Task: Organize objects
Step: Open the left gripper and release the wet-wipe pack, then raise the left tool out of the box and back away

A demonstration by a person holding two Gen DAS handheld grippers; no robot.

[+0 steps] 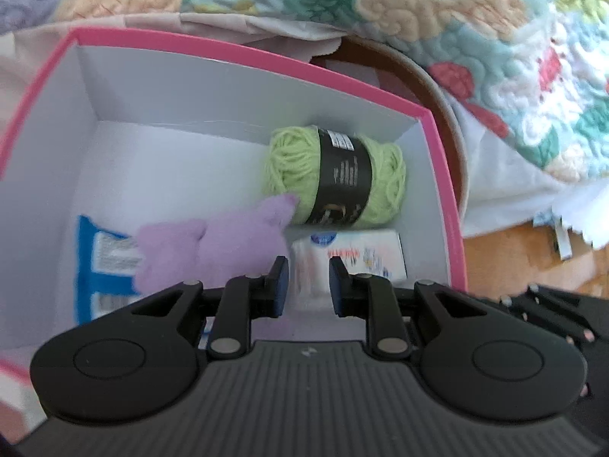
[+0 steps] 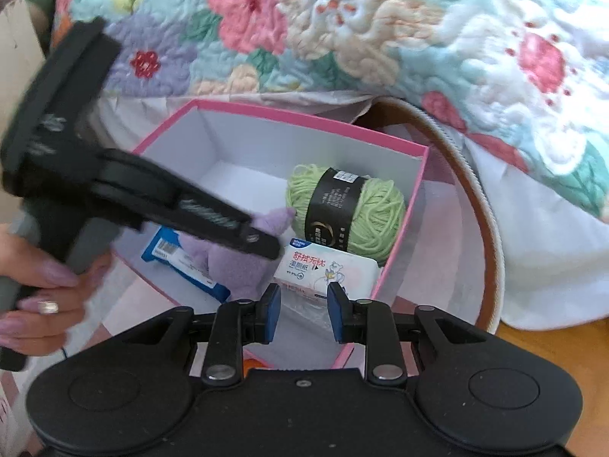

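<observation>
The left gripper point(image 1: 304, 285) is seen with its jaws drawn close and nothing between them, hung over the near end of the box point(image 1: 243, 53). The right gripper point(image 2: 303, 312) is likewise nearly closed and empty, held just outside the box's near corner.

Inside the pink-rimmed, white-walled box, a wipes pack point(image 2: 327, 272) lies at the near right, with the green yarn point(image 1: 335, 175) just behind it against the right wall. A purple plush point(image 1: 213, 251) is lying left of the pack, one ear touching the yarn. A blue packet point(image 1: 102, 266) is partly covered by the plush.

In the right wrist view, the left gripper's arm reaches over the plush, gripped by a hand point(image 2: 42, 297). A round hoop point(image 2: 483, 205) is seen right of the box, under a floral quilt point(image 2: 342, 30).
</observation>
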